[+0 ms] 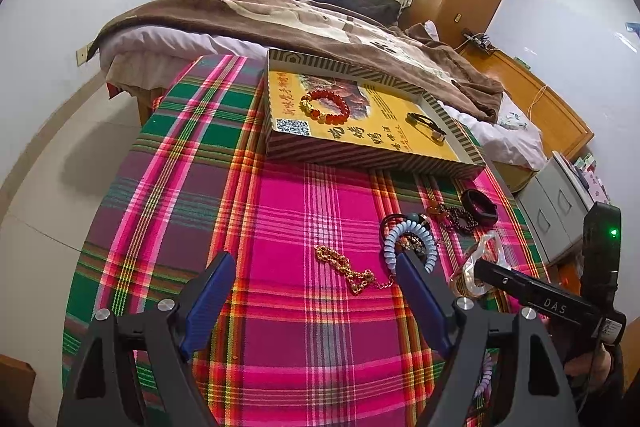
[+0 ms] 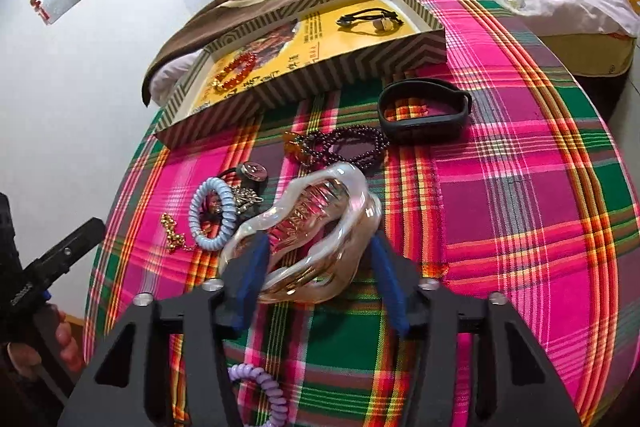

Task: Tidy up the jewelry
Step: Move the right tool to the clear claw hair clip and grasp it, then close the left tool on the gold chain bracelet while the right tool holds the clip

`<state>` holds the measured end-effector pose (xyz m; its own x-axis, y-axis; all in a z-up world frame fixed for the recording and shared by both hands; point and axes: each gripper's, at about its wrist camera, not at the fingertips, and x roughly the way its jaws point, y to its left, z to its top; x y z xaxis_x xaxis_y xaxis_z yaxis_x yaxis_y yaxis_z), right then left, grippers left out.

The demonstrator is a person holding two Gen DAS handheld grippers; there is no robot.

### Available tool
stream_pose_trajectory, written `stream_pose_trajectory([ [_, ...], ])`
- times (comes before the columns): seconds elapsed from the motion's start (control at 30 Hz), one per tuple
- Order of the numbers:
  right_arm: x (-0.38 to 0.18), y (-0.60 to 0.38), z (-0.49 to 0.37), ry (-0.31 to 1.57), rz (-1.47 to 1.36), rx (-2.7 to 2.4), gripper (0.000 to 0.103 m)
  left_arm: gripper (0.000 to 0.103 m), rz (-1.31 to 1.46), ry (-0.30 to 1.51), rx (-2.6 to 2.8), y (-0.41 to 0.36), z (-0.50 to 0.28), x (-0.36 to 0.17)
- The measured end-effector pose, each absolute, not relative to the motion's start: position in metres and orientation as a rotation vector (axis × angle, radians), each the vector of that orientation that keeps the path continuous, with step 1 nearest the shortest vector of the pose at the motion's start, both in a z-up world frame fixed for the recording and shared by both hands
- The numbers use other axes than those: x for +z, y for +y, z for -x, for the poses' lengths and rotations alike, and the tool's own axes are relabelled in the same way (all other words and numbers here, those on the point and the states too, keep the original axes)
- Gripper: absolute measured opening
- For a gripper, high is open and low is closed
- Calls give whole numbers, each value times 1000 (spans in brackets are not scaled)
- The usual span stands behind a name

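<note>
Bangle (image 2: 304, 231) lies between the spread right gripper (image 2: 320, 275) fingers, seemingly ungrasped, long axis toward the box (image 2: 304, 75); left gripper (image 1: 316, 291) released.

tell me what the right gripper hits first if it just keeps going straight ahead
Probably the clear glass dish: it already sits between the open right gripper's fingers. Beyond it lie the dark bead bracelet, though depth is unclear.

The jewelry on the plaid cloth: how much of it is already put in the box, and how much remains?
Done: the red bead bracelet and the black cord bracelet lie in the box. In hand: the right gripper straddles the clear glass bangle, jaws open, not yet clamped. Left: the gold chain, blue coil tie, dark bead strand, black band and purple coil tie. The left gripper is open, empty.
</note>
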<state>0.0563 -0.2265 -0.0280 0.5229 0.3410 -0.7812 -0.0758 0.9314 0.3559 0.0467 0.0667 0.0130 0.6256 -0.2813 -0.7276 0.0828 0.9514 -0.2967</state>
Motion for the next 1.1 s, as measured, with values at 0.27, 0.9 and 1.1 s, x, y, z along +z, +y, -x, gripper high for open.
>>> stream_pose_trajectory([
  [0.27, -20, -224, -54, 964, -214, 268, 13, 82, 241, 886, -217, 62, -49, 9],
  [0.9, 7, -247, -40, 841, -171, 234, 12, 82, 176, 959, -256, 35, -62, -6],
  [1.1, 8, -260, -38, 835, -188, 214, 12, 82, 80, 1000, -184, 28, -67, -18],
])
